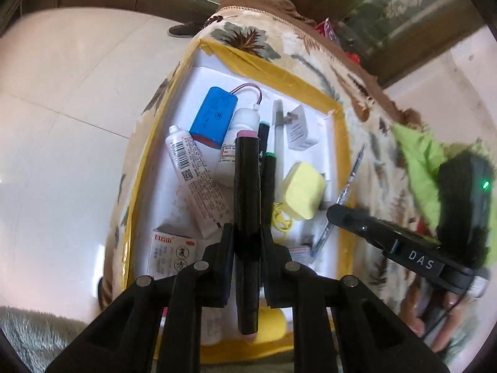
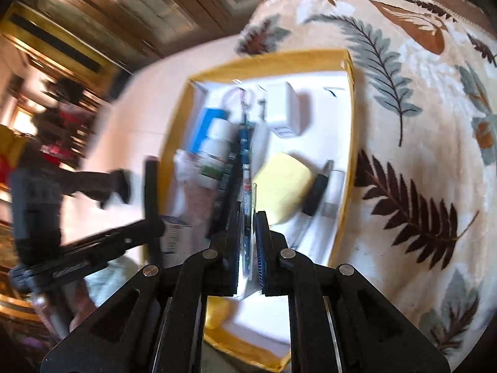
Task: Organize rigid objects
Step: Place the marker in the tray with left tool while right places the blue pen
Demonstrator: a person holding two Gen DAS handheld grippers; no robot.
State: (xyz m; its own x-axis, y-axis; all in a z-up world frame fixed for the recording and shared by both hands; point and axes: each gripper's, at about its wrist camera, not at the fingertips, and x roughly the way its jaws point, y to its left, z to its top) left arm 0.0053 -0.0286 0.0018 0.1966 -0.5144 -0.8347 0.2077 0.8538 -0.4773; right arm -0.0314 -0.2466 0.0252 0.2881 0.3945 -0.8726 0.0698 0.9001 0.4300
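My left gripper is shut on a black marker with pink ends, held above a white box with a yellow taped rim. My right gripper is shut on a thin blue pen over the same box. In the left wrist view the right gripper and its pen hang over the box's right rim. In the right wrist view, which is blurred, the left gripper and its marker stand at the box's left side.
The box holds a blue battery pack, a white tube, a white bottle, pens, a white charger, a yellow block and a medicine carton. It rests on a leaf-patterned cloth; white floor tiles lie beyond.
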